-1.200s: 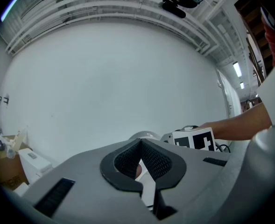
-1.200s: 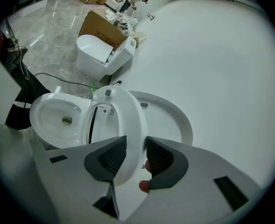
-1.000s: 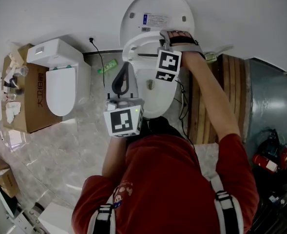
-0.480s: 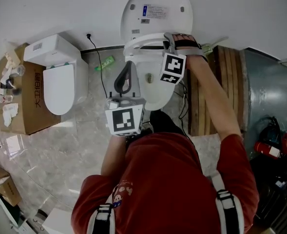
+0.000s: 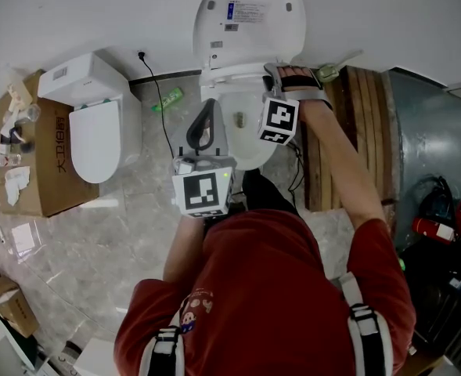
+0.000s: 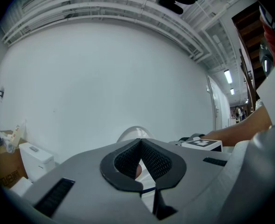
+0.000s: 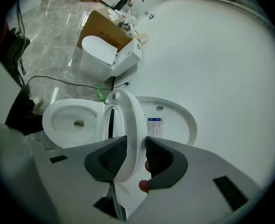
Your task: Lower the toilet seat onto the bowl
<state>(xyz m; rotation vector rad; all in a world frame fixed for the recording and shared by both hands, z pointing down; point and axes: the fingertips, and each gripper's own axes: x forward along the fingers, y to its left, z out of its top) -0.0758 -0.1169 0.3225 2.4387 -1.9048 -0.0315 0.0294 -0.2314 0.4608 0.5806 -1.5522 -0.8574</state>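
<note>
Our right tool (image 7: 136, 143) gripped the rim of the toilet seat (image 7: 123, 115), jaws half apart. The seat stood steeply tilted above the bowl (image 7: 47, 125), clear of the raised lid (image 7: 177, 122) behind the bowl. Our left tool (image 6: 140, 143), closed and empty, hovered before the bowl. We judged the lowering begun, with most left: the seat was not yet down.
</note>
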